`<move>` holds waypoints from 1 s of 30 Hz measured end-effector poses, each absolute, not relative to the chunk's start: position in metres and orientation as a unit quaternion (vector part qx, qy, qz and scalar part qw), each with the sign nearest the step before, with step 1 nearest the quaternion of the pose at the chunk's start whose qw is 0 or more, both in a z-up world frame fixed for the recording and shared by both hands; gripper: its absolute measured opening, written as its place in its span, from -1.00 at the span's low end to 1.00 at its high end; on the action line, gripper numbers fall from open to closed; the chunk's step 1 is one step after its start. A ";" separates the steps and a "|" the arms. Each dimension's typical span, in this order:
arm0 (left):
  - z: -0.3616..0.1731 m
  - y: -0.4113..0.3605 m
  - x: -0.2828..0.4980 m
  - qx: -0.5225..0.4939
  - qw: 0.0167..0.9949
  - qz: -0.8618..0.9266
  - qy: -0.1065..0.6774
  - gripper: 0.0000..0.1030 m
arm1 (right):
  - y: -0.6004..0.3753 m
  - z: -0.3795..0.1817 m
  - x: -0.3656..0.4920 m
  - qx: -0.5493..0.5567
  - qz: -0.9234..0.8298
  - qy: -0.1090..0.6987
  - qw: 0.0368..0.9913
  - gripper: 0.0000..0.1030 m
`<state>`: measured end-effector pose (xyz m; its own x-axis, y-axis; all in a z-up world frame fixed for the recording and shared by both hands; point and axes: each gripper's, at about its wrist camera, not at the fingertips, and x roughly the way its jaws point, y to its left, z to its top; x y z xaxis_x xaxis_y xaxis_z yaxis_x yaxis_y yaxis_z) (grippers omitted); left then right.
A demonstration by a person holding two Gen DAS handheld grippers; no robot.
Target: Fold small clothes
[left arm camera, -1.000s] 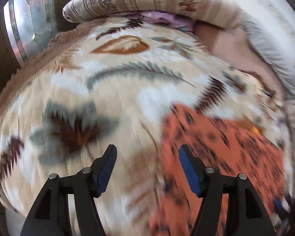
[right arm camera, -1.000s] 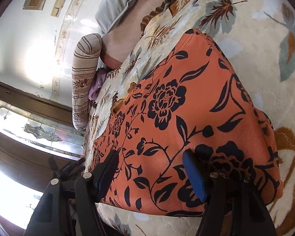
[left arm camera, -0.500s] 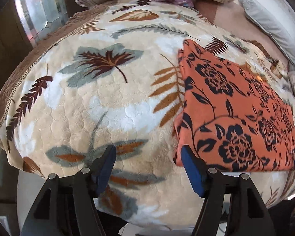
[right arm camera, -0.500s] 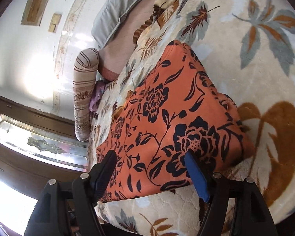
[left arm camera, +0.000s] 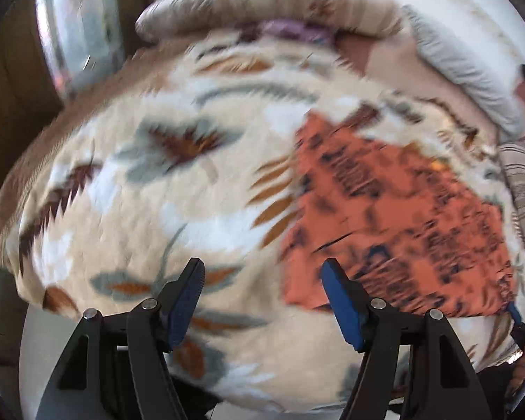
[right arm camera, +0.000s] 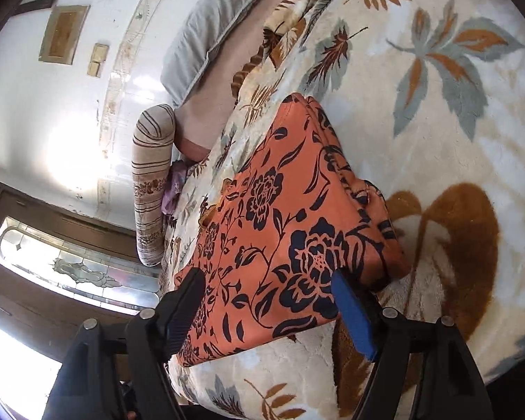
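Note:
An orange garment with a black flower print (right arm camera: 280, 217) lies folded flat on the leaf-patterned blanket (right arm camera: 437, 140) that covers the bed. My right gripper (right arm camera: 267, 280) hovers over the garment's near edge. Its jaws stand open and the pads do not press the cloth. The left wrist view is blurred by motion. There the garment (left arm camera: 395, 217) lies to the right, and my left gripper (left arm camera: 262, 273) is open over bare blanket (left arm camera: 157, 210) beside the garment's left edge, holding nothing.
A striped bolster (right arm camera: 150, 189) and a grey pillow (right arm camera: 206, 35) lie at the head of the bed, with a purple cloth (right arm camera: 173, 189) tucked by the bolster. A leaded-glass window (right arm camera: 77, 269) stands beyond the bed's side. The blanket's edge drops off just under both grippers.
Both grippers have drawn back from the garment, which stays flat on the blanket. The right view now shows more blanket around the garment. The left view has swung and gone blurry.

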<state>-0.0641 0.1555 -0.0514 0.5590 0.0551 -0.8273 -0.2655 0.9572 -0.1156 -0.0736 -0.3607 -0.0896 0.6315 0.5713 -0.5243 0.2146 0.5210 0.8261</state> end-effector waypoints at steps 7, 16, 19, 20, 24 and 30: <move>-0.059 0.103 -0.035 -0.092 0.885 0.034 0.455 0.39 | -0.356 -0.068 -0.054 0.457 0.144 0.401 0.781 0.51; -0.089 0.093 -0.021 -0.070 0.873 0.049 0.481 0.39 | -0.381 -0.090 -0.033 0.508 0.085 0.402 0.757 0.58; -0.083 0.088 -0.016 -0.067 0.878 0.040 0.473 0.40 | -0.374 -0.080 -0.027 0.493 0.119 0.390 0.769 0.59; -0.086 0.086 -0.012 -0.070 0.875 0.034 0.478 0.43 | -0.376 -0.085 -0.023 0.489 0.107 0.399 0.768 0.59; -0.105 0.080 -0.006 -0.043 0.865 0.037 0.499 0.42 | -0.389 -0.099 -0.029 0.517 0.060 0.404 0.752 0.55; -0.104 0.082 -0.013 -0.050 0.874 0.029 0.483 0.43 | -0.364 -0.061 -0.081 0.483 0.068 0.391 0.781 0.57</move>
<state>-0.0130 0.0816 -0.1044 0.5319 0.0032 -0.8468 -0.0995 0.9933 -0.0588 -0.0809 -0.3644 -0.0605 0.6855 0.4842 -0.5438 0.2702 0.5244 0.8075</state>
